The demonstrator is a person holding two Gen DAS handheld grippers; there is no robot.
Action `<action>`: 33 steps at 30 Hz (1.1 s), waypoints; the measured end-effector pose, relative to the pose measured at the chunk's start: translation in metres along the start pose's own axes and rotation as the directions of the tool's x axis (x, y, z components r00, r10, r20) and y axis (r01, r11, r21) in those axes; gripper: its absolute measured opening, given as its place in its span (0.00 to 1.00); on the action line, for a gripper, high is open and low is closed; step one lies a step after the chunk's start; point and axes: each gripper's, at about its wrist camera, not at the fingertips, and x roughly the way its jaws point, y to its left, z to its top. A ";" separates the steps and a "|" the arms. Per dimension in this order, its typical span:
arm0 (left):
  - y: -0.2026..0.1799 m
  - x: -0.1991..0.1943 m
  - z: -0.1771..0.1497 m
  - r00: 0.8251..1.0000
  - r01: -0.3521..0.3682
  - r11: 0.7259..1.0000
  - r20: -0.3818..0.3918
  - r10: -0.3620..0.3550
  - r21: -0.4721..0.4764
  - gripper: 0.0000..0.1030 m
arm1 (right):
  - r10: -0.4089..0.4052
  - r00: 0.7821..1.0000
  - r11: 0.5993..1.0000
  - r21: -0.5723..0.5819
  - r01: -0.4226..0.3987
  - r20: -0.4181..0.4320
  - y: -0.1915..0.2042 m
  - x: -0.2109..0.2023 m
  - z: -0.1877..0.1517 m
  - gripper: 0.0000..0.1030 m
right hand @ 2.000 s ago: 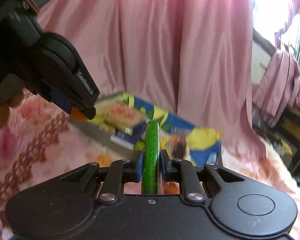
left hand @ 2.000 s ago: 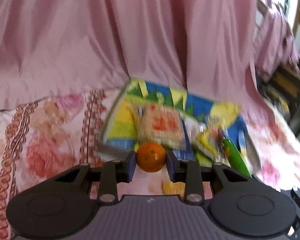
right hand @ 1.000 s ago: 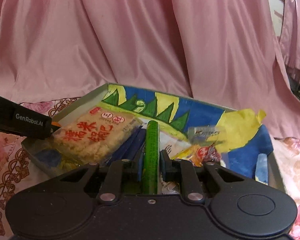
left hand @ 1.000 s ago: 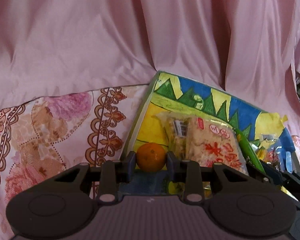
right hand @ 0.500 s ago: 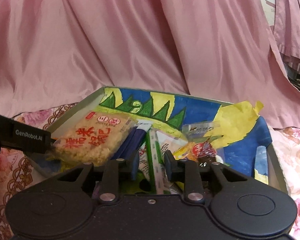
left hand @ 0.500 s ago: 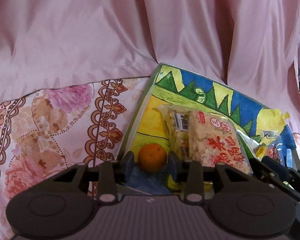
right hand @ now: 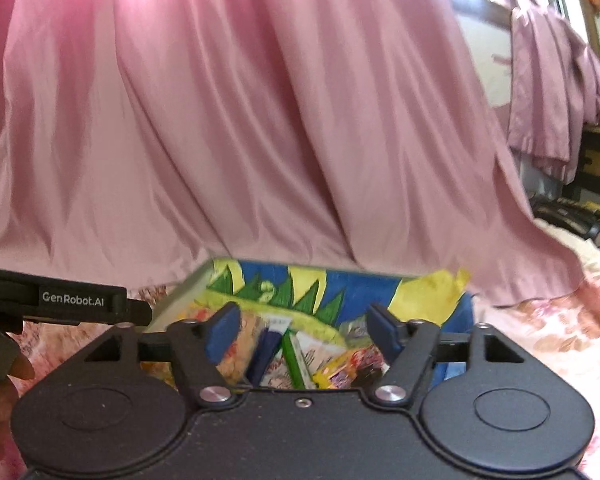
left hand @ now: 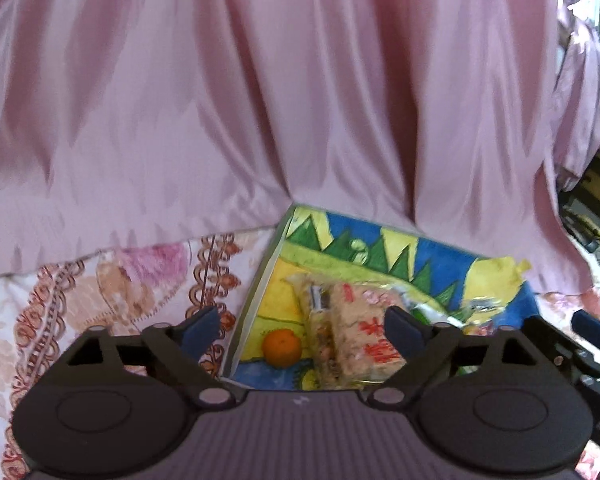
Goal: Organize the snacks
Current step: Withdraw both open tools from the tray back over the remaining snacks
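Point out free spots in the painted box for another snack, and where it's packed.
Free: painted floor of the box behind the orange, between left wall and rice cracker pack. Packed: right of that pack, around the green stick, wrappers overlapping.

The left gripper (left hand: 302, 328), clamped on the orange (left hand: 281, 348) 1 second ago, has just been opening its jaws; the orange now lies in the painted box (left hand: 256, 300). The right gripper (right hand: 300, 334) has likewise just spread its jaws off the green stick (right hand: 292, 356), which lies among the packets.
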 end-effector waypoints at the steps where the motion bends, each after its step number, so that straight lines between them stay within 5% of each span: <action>1: -0.001 -0.007 -0.001 1.000 -0.001 1.000 0.015 0.001 0.006 0.96 | -0.002 1.000 1.000 0.002 0.002 0.013 -0.001 -0.008 0.002 0.78; 15: -0.012 -0.104 -0.030 0.984 0.000 0.999 0.180 -0.006 0.036 1.00 | -0.028 0.995 1.000 -0.005 0.028 0.091 -0.016 -0.118 -0.010 0.99; 33: -0.036 -0.164 -0.094 0.997 -0.004 0.986 0.077 -0.008 0.167 1.00 | -0.037 0.998 0.999 0.016 0.037 -0.046 -0.019 -0.197 -0.050 0.99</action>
